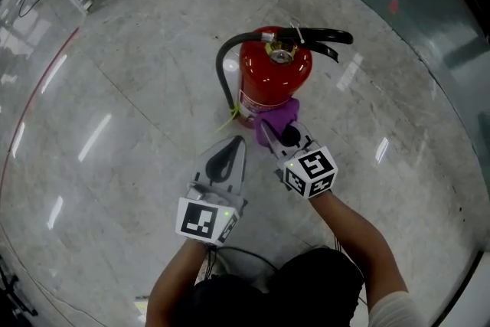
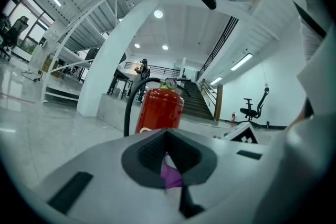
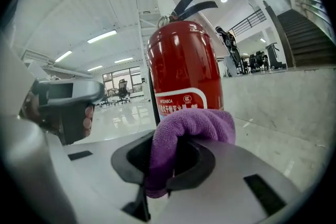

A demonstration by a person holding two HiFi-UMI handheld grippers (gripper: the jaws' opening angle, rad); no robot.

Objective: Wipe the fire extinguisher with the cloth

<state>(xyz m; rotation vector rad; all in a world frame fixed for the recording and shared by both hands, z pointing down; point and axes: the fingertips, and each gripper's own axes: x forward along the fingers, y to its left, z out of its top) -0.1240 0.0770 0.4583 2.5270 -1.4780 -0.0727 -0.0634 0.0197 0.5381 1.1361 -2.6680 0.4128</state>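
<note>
— Where does the red steel fire extinguisher stand?
— Upright on the glossy floor; likely heavy, rigid and slick. The right gripper pinches the soft purple microfibre cloth just beside its label. The left gripper, jaws pressed together, could steady the black handle.

Red fire extinguisher, black hose and handle. Purple cloth. Grey left gripper and right gripper, cubes black-and-white squares. Pale grey marbled floor.

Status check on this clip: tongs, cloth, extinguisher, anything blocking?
Left tongs shut, empty, short of the fire extinguisher. Right tongs shut on purple cloth, cloth at the extinguisher's lower body. Nothing in the way.
</note>
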